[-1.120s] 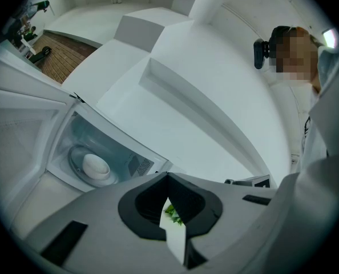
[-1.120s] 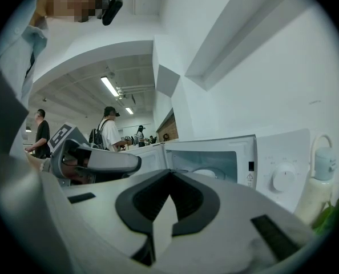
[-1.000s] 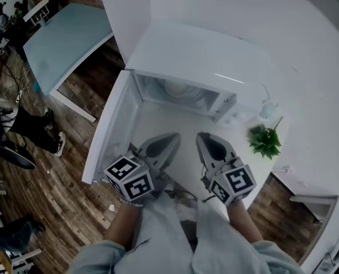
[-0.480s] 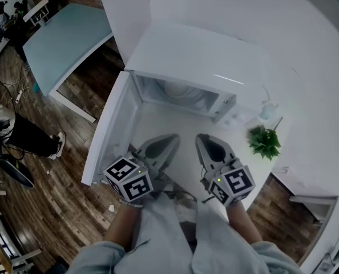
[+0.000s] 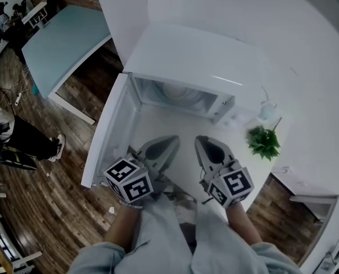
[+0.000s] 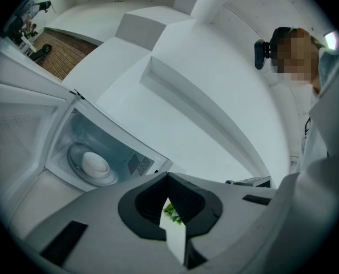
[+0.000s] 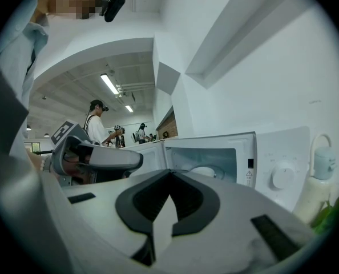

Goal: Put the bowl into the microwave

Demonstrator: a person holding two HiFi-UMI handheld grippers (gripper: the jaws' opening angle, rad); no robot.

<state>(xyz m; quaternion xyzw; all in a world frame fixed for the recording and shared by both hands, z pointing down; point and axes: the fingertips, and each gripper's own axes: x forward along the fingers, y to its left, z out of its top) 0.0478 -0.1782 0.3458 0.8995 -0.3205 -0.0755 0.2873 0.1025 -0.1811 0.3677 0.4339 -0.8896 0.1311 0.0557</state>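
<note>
The white bowl sits on the glass turntable inside the white microwave, whose door hangs open to the left. It also shows in the left gripper view, bowl, and faintly in the right gripper view, bowl. Both grippers hover side by side over the counter in front of the oven opening, short of it. My left gripper is shut with nothing in it. The right gripper is likewise shut and empty.
A small green plant and a pale bottle stand on the counter right of the microwave, by its control knob. A light blue table stands at the far left over wooden floor. A person is at the left edge.
Both grippers have stayed almost still in front of the microwave. The person on the floor at the left has shifted.
</note>
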